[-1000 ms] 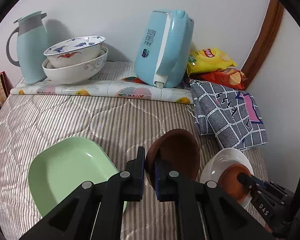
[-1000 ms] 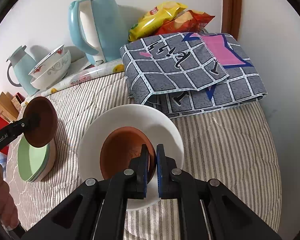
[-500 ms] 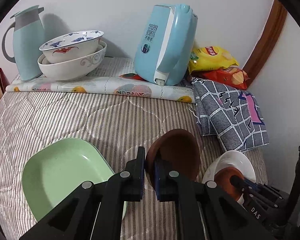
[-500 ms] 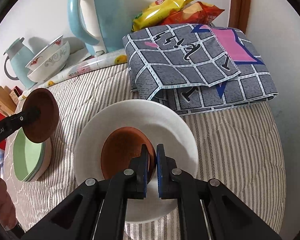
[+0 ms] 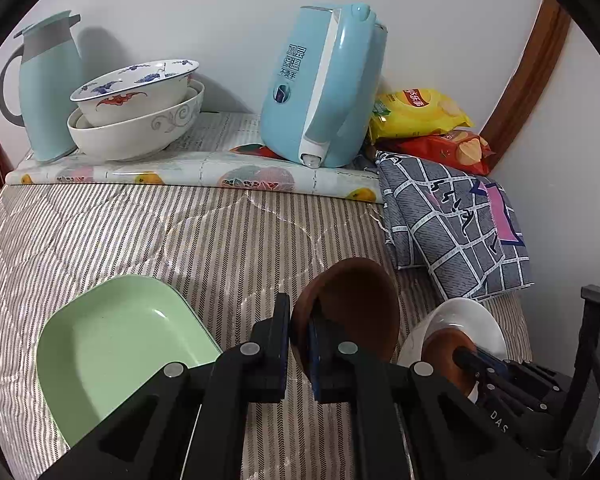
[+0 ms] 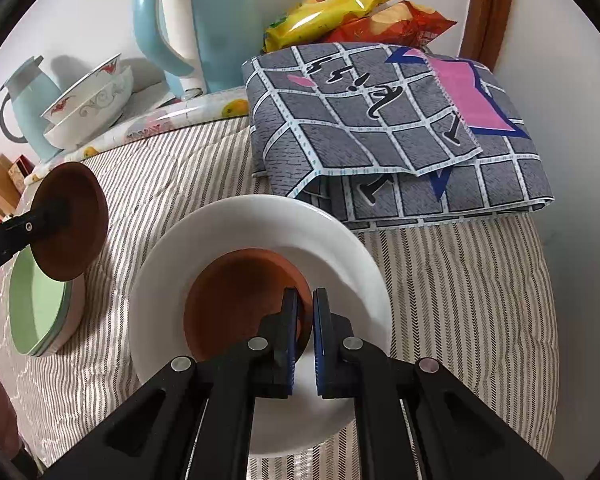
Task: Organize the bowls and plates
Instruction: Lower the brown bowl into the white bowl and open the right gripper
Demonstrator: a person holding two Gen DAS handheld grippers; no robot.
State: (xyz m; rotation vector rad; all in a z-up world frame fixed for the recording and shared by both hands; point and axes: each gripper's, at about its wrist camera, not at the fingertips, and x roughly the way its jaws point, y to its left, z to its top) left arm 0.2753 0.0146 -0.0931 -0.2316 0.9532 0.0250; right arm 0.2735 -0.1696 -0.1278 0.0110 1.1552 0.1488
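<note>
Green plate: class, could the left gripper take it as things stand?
Probably not yet. The left gripper is shut on a brown saucer, so its jaws are occupied, though nothing lies on the green plate beside it.

Left wrist view: looks forward and down along the left gripper [image 5: 299,336], close above the striped cloth [image 5: 172,232]; it faces the white wall [image 5: 220,8], with the blue kettle [image 5: 324,84] and stacked bowls [image 5: 136,116] at the far edge.
Right wrist view: looks more steeply down along the right gripper [image 6: 305,322], very near the white plate [image 6: 260,220]; it faces the folded grid-patterned cloth [image 6: 380,128] and the wall corner.
Shared field: kettle, bowls, snack bags [image 5: 420,120], green dish [image 5: 112,352], white plate.
Cross-visibility: each view shows the other gripper, the right one at lower right in the left view, the left one at the left edge in the right view.
</note>
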